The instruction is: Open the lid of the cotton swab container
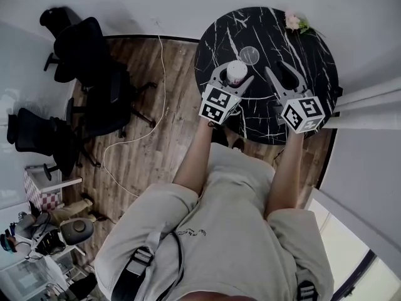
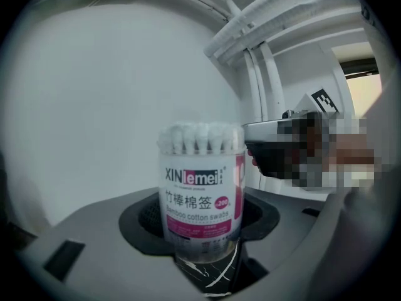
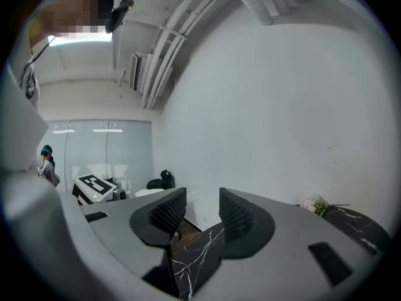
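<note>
The left gripper (image 1: 234,75) clamps the cotton swab container (image 2: 202,180) upright on the left side of the black table (image 1: 313,55), while the right gripper (image 3: 195,207) stands open and empty to its right.

Round black marble-veined table (image 1: 313,42) upper right of head view, clear plastic cotton swab container (image 1: 236,71) on its left part, between left gripper (image 1: 234,79) jaws, clear round lid (image 1: 249,55) flat just above it, right gripper (image 1: 279,69) to the right, black office chairs (image 1: 94,49) upper left

The clear, pink-labelled cotton swab container (image 2: 200,187) stands upright on the black marbled table (image 1: 313,55), its round clear lid (image 1: 249,55) lying just beside it.
</note>
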`<act>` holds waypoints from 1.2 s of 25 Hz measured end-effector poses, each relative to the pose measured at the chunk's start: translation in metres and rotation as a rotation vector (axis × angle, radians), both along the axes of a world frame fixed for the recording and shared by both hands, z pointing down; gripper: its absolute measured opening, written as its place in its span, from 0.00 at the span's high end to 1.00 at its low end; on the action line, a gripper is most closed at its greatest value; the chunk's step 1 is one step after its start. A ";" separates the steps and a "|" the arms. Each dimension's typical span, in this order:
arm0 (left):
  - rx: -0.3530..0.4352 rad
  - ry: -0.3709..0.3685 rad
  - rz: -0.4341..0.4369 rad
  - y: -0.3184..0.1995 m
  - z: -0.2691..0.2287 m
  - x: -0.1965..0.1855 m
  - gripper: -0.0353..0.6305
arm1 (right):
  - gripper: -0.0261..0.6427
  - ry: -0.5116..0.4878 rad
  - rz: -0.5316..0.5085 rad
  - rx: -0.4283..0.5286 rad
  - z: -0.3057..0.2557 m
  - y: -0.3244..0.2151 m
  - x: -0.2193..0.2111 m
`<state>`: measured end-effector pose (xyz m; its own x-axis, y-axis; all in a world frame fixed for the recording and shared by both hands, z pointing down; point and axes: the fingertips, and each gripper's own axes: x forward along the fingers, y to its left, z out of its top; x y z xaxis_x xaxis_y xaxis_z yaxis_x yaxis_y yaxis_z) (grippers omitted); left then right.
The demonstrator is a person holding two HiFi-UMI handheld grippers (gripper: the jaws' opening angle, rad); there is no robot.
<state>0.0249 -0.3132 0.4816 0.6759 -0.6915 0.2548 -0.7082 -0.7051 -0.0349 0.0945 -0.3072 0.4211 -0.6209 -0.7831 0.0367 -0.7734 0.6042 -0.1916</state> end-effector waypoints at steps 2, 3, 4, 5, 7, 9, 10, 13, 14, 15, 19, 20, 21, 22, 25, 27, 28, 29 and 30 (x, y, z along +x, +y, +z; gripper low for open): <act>-0.001 -0.001 0.001 -0.001 0.000 0.000 0.57 | 0.70 -0.016 0.012 -0.015 0.001 -0.001 0.002; 0.000 -0.001 0.001 -0.001 -0.001 0.000 0.57 | 0.72 -0.013 0.013 -0.017 0.003 -0.001 0.002; 0.002 0.000 0.000 -0.002 -0.002 0.000 0.57 | 0.75 -0.007 0.011 -0.017 0.004 -0.002 0.002; 0.003 0.003 -0.002 -0.002 -0.003 -0.001 0.57 | 0.79 -0.005 0.008 -0.016 0.005 -0.002 0.001; 0.003 0.012 -0.006 -0.002 -0.002 -0.002 0.57 | 0.83 -0.007 0.005 -0.016 0.007 -0.002 0.000; 0.000 0.014 -0.009 -0.002 0.000 -0.004 0.57 | 0.86 -0.009 0.004 -0.019 0.009 -0.003 0.000; 0.001 0.014 -0.012 -0.002 0.001 -0.005 0.57 | 0.86 -0.009 0.004 -0.020 0.010 -0.003 0.000; 0.003 0.025 -0.025 -0.004 -0.001 -0.010 0.57 | 0.88 -0.007 -0.001 -0.027 0.011 -0.005 -0.002; 0.002 0.030 -0.031 -0.005 -0.003 -0.012 0.57 | 0.89 -0.003 -0.003 -0.031 0.011 -0.005 -0.003; 0.001 0.036 -0.036 -0.005 -0.004 -0.013 0.57 | 0.89 0.000 -0.005 -0.035 0.011 -0.006 -0.005; 0.031 0.013 -0.048 -0.005 -0.006 -0.017 0.57 | 0.90 -0.004 -0.007 -0.067 0.014 -0.006 -0.011; 0.046 -0.006 -0.047 -0.005 -0.006 -0.017 0.57 | 0.90 0.000 -0.008 -0.083 0.018 -0.006 -0.012; 0.055 -0.015 -0.046 -0.005 -0.006 -0.016 0.57 | 0.91 0.008 -0.009 -0.106 0.025 -0.007 -0.014; 0.055 -0.013 -0.046 -0.005 -0.006 -0.015 0.57 | 0.91 0.017 -0.008 -0.130 0.034 -0.008 -0.015; 0.043 0.004 -0.049 -0.005 -0.002 -0.014 0.57 | 0.91 0.020 -0.011 -0.175 0.051 -0.008 -0.017; 0.037 0.002 -0.051 -0.006 0.000 -0.014 0.57 | 0.91 0.006 -0.011 -0.178 0.052 -0.009 -0.016; 0.036 -0.003 -0.054 -0.006 -0.001 -0.014 0.57 | 0.91 0.002 -0.011 -0.175 0.050 -0.010 -0.015; 0.038 -0.010 -0.058 -0.007 -0.002 -0.015 0.57 | 0.91 0.000 -0.011 -0.173 0.049 -0.011 -0.014; 0.042 -0.017 -0.063 -0.008 -0.003 -0.015 0.57 | 0.91 0.001 -0.012 -0.172 0.048 -0.012 -0.014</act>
<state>0.0095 -0.3210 0.4785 0.6267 -0.7427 0.2358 -0.7502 -0.6569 -0.0754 0.0806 -0.3187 0.4690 -0.6300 -0.7578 0.1700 -0.7666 0.5718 -0.2921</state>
